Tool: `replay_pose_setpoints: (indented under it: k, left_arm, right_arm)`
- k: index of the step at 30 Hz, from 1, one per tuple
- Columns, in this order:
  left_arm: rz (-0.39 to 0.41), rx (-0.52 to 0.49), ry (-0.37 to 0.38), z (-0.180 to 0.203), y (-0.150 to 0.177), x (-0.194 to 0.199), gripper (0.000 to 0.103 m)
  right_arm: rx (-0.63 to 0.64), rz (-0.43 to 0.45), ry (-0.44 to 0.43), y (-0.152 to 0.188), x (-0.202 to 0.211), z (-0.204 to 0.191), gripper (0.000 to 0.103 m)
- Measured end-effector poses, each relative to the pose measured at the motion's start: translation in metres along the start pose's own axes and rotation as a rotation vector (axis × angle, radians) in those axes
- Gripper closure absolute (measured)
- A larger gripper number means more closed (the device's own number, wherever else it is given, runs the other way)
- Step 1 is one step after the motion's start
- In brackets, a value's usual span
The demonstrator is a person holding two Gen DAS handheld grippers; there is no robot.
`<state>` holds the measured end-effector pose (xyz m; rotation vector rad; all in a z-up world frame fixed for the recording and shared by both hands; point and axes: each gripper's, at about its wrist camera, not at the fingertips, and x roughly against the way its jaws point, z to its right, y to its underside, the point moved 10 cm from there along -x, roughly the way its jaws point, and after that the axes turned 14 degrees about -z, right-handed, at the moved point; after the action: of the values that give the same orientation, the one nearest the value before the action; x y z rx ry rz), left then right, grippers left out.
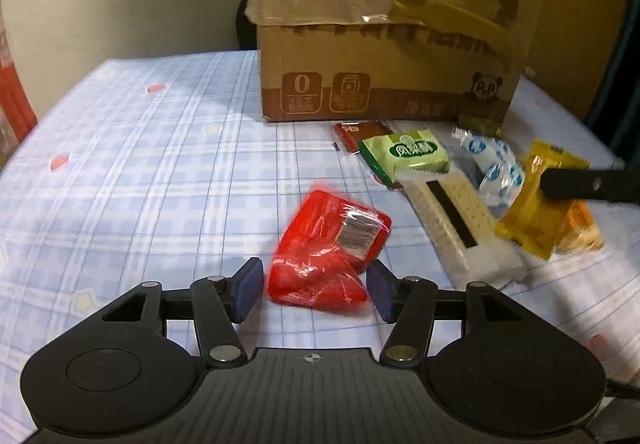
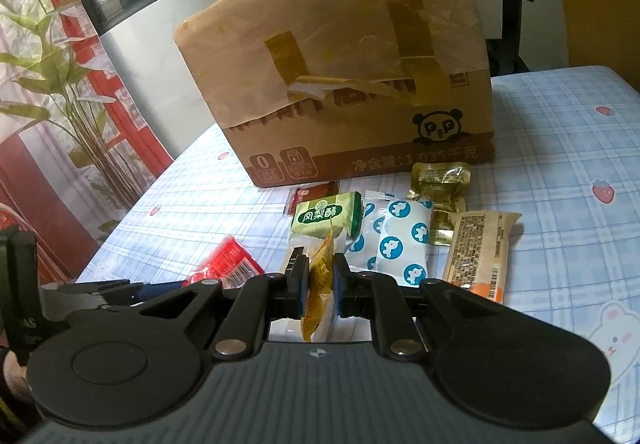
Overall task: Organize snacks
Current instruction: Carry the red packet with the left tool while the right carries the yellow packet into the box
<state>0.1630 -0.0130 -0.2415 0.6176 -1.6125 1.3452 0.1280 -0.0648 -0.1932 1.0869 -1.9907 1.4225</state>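
Yellow packet (image 2: pixel 320 276) in right tool (image 2: pixel 321 286) (pinched).

- Red crinkly snack packet (image 1: pixel 326 250) lies flat on the checked cloth, apart from the rest.
- Yellow packet (image 2: pixel 320 276) stands on edge.
- Green pastry pack (image 2: pixel 326 217), blue-dotted white pouches (image 2: pixel 400 240), a long cracker pack (image 1: pixel 456 219) and an olive sachet (image 2: pixel 440 179) cluster before the cardboard box (image 2: pixel 340 83).

Right gripper (image 2: pixel 321 286): pads pressed on both sides of a yellow snack packet (image 2: pixel 320 284), which stands on edge between them.
Left gripper (image 2: pixel 120 290): low at the left, by the red packet (image 2: pixel 226 264); its jaws hard to read.
Cardboard box (image 2: pixel 340 83): on the checked tablecloth (image 2: pixel 560 171), taped flap raised.
Before the box: green pineapple-cake packet (image 2: pixel 326 217), two white packets with blue dots (image 2: pixel 396 240), gold pouch (image 2: pixel 440 183), long tan bar (image 2: pixel 480 248).
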Motion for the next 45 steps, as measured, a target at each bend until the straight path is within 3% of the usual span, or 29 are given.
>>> replay_pose_setpoints:
  k: [9,15,22,30,37,42,45]
  left_arm:
    - [0.030,-0.017,-0.009,0.001,-0.006,-0.003,0.049]
    - [0.060,-0.020,0.013,0.004,-0.008,0.004,0.062]
    - [0.079,-0.007,0.017,0.004,-0.010,0.010,0.062]
    - [0.185,0.017,0.012,-0.001,-0.036,0.048,0.062]
    - [0.355,0.025,0.028,-0.001,-0.089,0.107,0.062]
    - [0.501,-0.003,0.042,0.003,-0.141,0.156,0.062]
    - [0.534,-0.016,0.055,0.007,-0.176,0.168,0.062]
  right_arm:
    - [-0.004,0.002,0.000,0.001,0.002,0.001,0.090]
    - [-0.002,0.010,0.002,0.000,0.004,0.001,0.090]
    - [0.000,0.015,0.006,-0.002,0.005,0.001,0.090]
    - [0.023,0.053,0.015,-0.017,0.016,0.001,0.090]
    - [0.069,0.162,0.006,-0.068,0.052,-0.002,0.090]
    - [0.109,0.299,0.000,-0.133,0.093,-0.006,0.090]
    - [0.135,0.374,0.016,-0.172,0.108,-0.007,0.090]
